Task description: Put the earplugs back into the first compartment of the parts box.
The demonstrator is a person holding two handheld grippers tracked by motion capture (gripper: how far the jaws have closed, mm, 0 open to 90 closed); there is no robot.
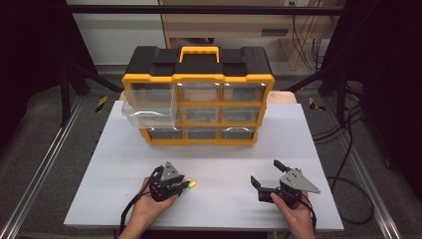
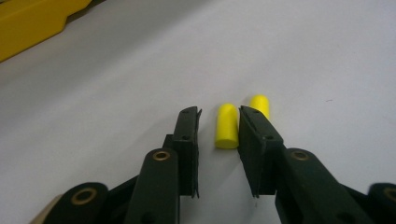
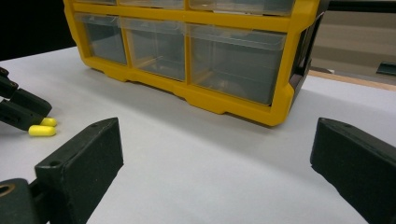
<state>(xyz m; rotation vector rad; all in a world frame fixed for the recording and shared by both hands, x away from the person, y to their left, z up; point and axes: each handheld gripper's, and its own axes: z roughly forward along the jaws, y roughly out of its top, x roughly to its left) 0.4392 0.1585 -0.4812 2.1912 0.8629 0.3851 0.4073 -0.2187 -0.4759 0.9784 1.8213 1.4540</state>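
Two small yellow foam plugs lie on the white table top. One plug sits between the jaws of my left gripper, against the right-hand jaw with a gap to the other. The second plug lies just past that jaw's tip, outside the grip. From above, my left gripper points right near the table's front, with the plugs at its tips. My right gripper stands wide open and holds nothing, in its own view too, where the plugs show far left.
A yellow and black drawer organiser with clear drawers stands at the back of the table. Its upper left drawer is pulled out. Dark floor, cables and metal rails surround the table.
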